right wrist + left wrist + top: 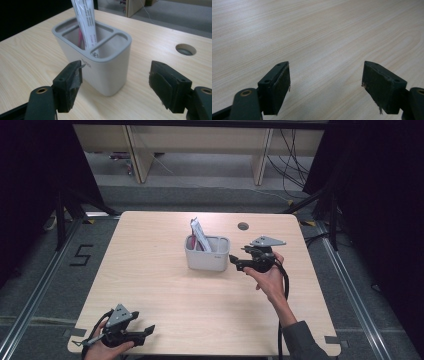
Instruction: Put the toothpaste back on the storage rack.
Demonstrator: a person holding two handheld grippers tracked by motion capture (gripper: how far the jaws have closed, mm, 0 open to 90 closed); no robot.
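Holder [207,254], grey with several compartments, stands upright near the middle of the wooden surface [165,285]. A white packet [199,234] sticks up out of one compartment, leaning slightly, with something pink beside it.

The right gripper [234,262] sits just to the holder's right, level and aimed at its side. In the right gripper view its jaws stand wide apart with nothing between them; the holder [100,60] is close ahead, nearer the left pad [75,82], and whether that pad brushes the wall is unclear.

The left gripper [149,330] rests at the near left edge, well apart from the holder. In the left gripper view its jaws are wide open over bare wood [317,37] and grip nothing.

Risks, as a judgement: the holder looks light, so a sideways nudge from the right gripper could slide or tip it, and the tall packet could topple out. A squeeze across the rounded corner might slip off.

Hard to make out: the pink item is mostly hidden inside the compartment, the packet's print [87,27] is too blurred to read, and its top is cut off in the right gripper view. The holder's far side is unseen.
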